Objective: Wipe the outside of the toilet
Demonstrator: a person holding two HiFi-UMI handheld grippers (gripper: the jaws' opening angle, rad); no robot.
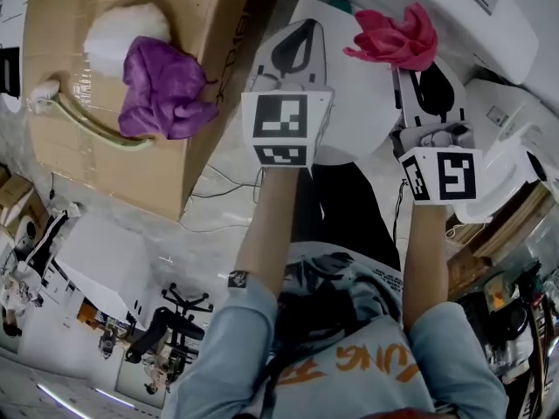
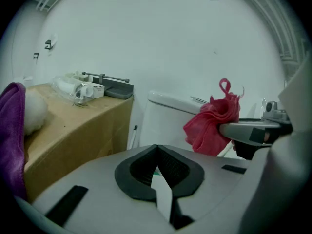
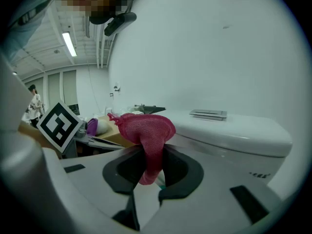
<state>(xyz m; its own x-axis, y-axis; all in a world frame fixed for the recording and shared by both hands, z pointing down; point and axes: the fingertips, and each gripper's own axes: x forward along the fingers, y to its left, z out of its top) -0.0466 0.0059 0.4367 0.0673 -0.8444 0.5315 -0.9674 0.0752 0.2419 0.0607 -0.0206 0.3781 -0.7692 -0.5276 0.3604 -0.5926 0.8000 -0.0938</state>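
At the far left a cardboard box [image 1: 79,147] carries a purple cloth [image 1: 166,85] and a white fluffy bundle [image 1: 118,33]. Neither is in anyone's grip.

Next to the right come the left tongs [image 1: 297,33]. In their own view the two dark pads meet tip to tip with nothing between them [image 2: 157,152], so we take them to be closed and empty. They hang just beside the box's edge, over the white body of the toilet [image 1: 358,103].

Further right, the right tongs [image 1: 417,70] are clamped on a pink cloth [image 1: 397,37]. In the right gripper view a fold of it runs down between the pads [image 3: 152,167] and the bulk bunches up above the tips [image 3: 146,128]. The left gripper view shows the same cloth [image 2: 212,123] standing out from the other tool, in front of the tank.

What matters for the wipe is where the toilet lies from the cloth. The tank [image 3: 234,130] is ahead and to the right of the right tongs, with its long axis running across their view. The right hand is clearly the nearer one. We cannot tell whether the cloth touches the porcelain yet. We judge the next move to be a short push forward and right, then a stroke along the tank's length.
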